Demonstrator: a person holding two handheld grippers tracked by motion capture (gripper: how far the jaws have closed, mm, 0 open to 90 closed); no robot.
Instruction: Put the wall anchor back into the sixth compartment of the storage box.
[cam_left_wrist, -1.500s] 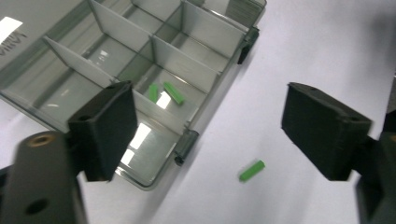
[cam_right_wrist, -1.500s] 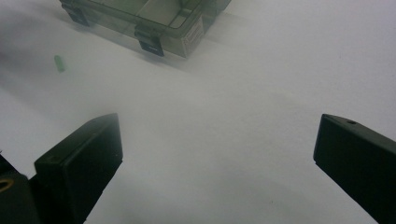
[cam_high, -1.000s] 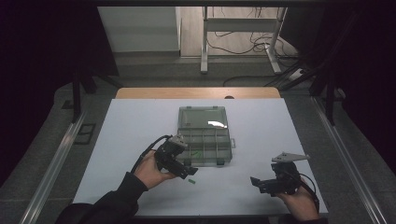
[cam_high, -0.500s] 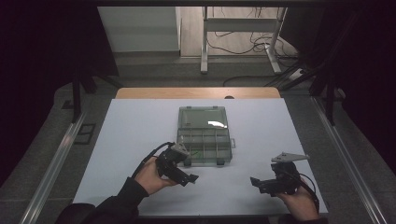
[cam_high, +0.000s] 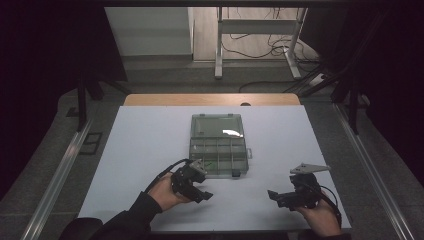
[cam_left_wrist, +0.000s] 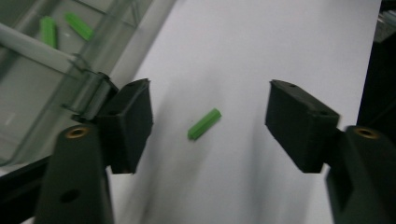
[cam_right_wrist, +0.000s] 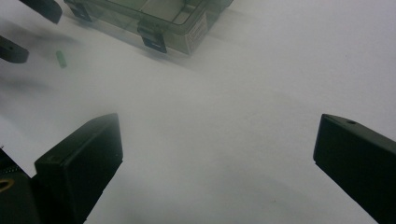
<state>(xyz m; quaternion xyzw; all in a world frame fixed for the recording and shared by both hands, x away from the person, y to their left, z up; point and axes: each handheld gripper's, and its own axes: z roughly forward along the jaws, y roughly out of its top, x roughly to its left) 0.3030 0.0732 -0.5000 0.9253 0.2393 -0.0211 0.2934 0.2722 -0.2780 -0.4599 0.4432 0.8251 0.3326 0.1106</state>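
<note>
My left gripper (cam_left_wrist: 208, 116) has its jaws wide apart around the small green plastic peg (cam_left_wrist: 204, 124) lying on the white table (cam_high: 150, 140) just near of the clear compartment box (cam_high: 218, 145), and closing off-centre could flick it away, while my right gripper (cam_right_wrist: 215, 154) waits empty and spread.

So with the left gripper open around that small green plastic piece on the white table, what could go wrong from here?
1. The small green plastic piece lies flat and at an angle between the open jaws of the left gripper; closing could flick it away.
2. The clear plastic compartment box sits right beside one jaw, whose latch it might knock.
3. The right gripper hangs open over the bare white table, steadying nothing.
</note>
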